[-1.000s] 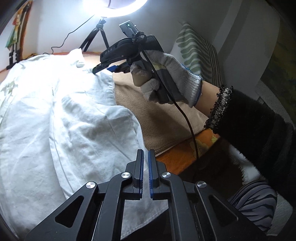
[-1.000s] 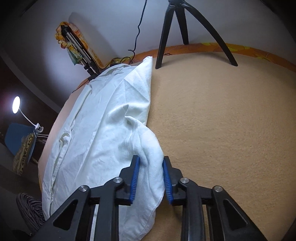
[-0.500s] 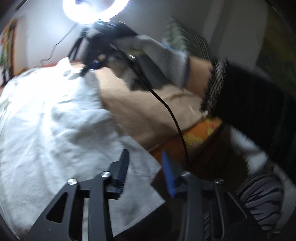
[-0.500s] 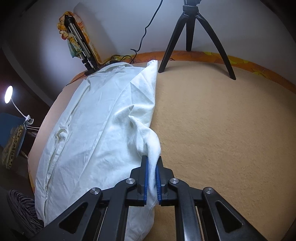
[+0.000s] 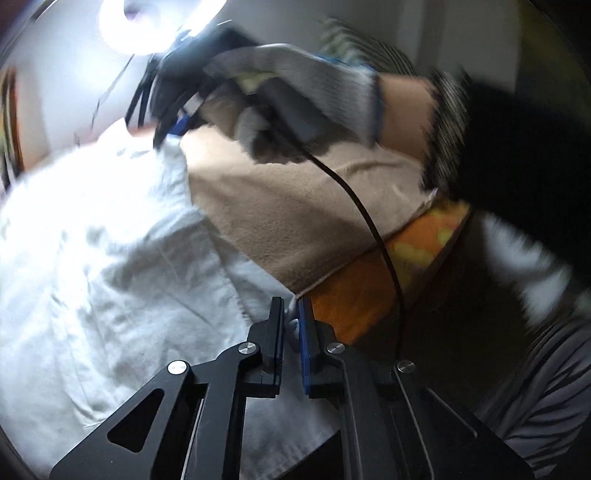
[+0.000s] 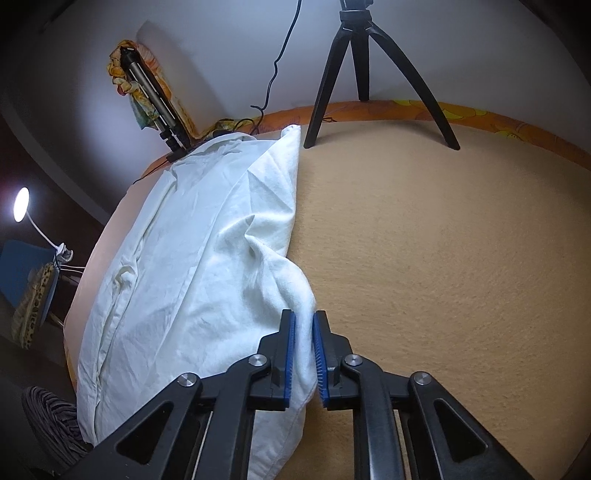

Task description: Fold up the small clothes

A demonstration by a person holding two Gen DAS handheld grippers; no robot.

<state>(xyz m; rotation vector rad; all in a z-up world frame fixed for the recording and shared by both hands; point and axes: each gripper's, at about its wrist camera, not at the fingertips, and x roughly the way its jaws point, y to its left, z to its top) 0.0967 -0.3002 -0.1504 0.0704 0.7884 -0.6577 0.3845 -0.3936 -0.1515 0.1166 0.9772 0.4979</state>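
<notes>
my left gripper (image 5: 291, 325) jaws just closed, pinching the white garment (image 5: 110, 266) corner; my right gripper (image 6: 303, 354) jaws, just loosening, straddle its bunched edge.

Wall: we see plain white wall (image 6: 221, 55).
Light: ring light (image 5: 155, 26), desk lamp (image 6: 21, 204).
Surface: tan blanket (image 6: 443, 258).
Stand: black tripod (image 6: 364, 66).

One white garment (image 6: 192, 266) spread on one tan blanket (image 6: 443, 266); two black grippers, the left gripper (image 5: 291, 314) near, the right gripper (image 6: 303, 325) at the cloth's right edge; one gloved hand (image 5: 295, 96); one black tripod (image 6: 362, 70) far right; one ring light (image 5: 155, 22); one small lamp (image 6: 21, 205) far left.
</notes>
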